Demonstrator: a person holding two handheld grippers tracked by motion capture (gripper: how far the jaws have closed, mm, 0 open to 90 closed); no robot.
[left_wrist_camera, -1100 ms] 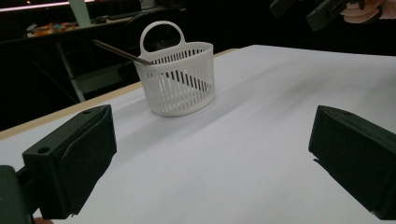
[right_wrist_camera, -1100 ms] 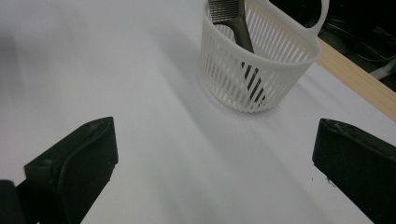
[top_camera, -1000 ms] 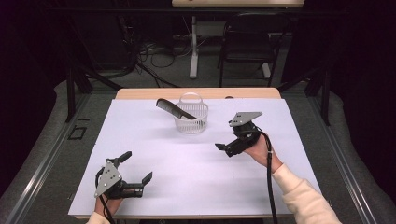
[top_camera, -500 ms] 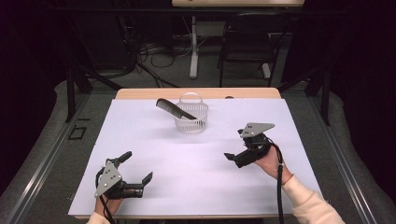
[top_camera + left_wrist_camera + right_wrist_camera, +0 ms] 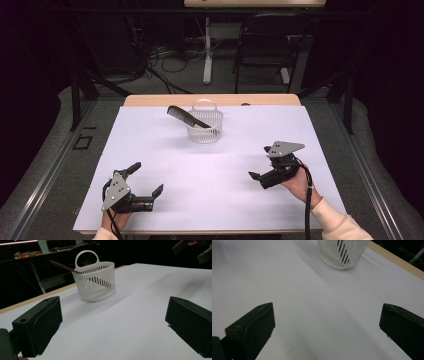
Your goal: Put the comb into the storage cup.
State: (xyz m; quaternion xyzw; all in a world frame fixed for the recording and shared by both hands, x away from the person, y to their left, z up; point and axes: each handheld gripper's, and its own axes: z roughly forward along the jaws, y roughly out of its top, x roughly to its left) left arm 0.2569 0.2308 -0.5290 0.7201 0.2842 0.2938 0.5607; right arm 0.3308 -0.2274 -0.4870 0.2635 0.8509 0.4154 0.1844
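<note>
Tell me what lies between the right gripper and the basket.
Nothing: between the right gripper and the basket with its comb there is bare white table, as the high view and the right gripper view both show.

Dark room, chair behind white table

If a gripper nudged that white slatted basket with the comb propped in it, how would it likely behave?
The basket looks like thin slatted plastic, so it is probably light and would slide on the smooth white table. The comb leans out past its rim, so a push might tip it. Its loop handle suggests easy lifting.
</note>
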